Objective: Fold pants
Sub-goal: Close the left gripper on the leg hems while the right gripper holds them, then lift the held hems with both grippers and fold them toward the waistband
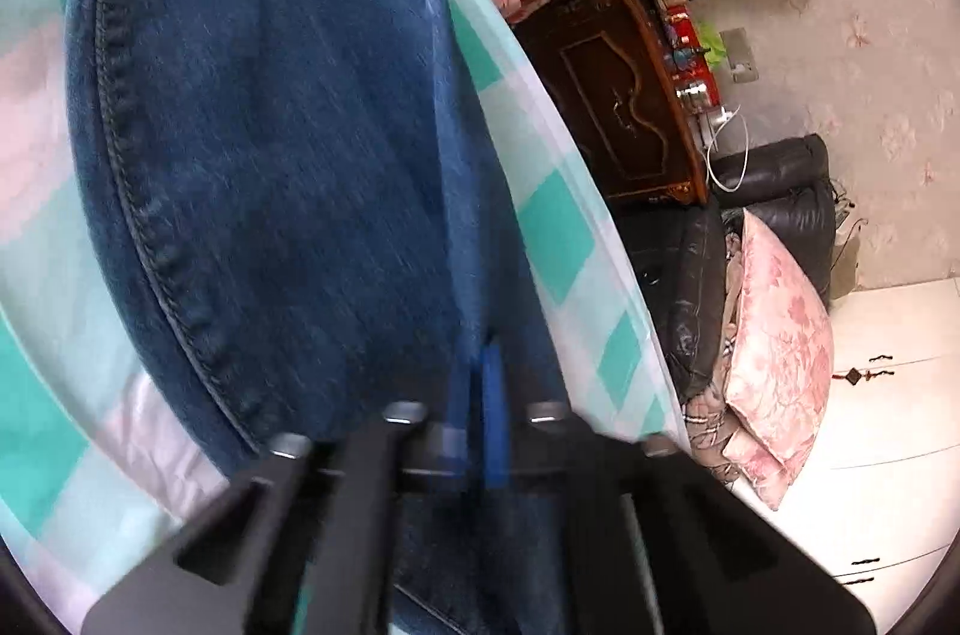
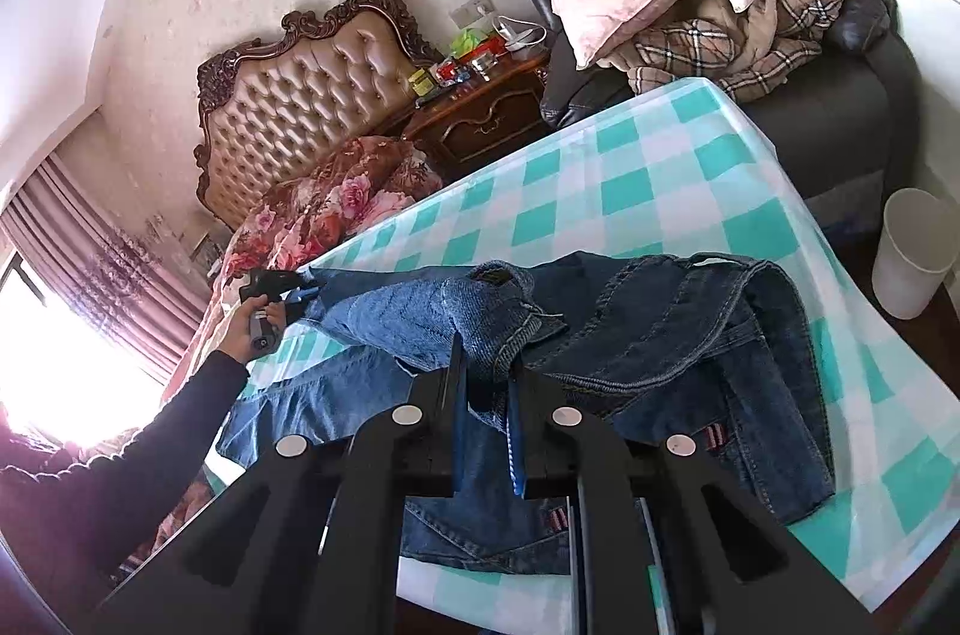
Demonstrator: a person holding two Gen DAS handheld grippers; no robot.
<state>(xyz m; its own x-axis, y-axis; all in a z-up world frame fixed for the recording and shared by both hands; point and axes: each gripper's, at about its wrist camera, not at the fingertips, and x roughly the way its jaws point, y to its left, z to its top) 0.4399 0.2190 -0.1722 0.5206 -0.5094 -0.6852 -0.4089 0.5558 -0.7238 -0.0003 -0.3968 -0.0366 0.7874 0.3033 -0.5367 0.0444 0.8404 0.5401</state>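
Blue denim pants [image 2: 648, 335] lie rumpled on a table with a teal and white checked cloth [image 2: 600, 191]. My right gripper [image 2: 486, 371] is shut on a bunched fold of the pants near the waistband and lifts it a little. My left gripper [image 1: 477, 365] is shut on the pants leg [image 1: 270, 155], which fills the left wrist view. In the right wrist view my left gripper [image 2: 300, 296] holds the leg end at the table's far left edge.
A bed with a tufted headboard [image 2: 300, 95] and floral quilt stands beyond the table. A dark nightstand [image 2: 486, 119] with small items, a black sofa [image 2: 840, 95] piled with pink pillows and a white bin [image 2: 912, 251] are on the right.
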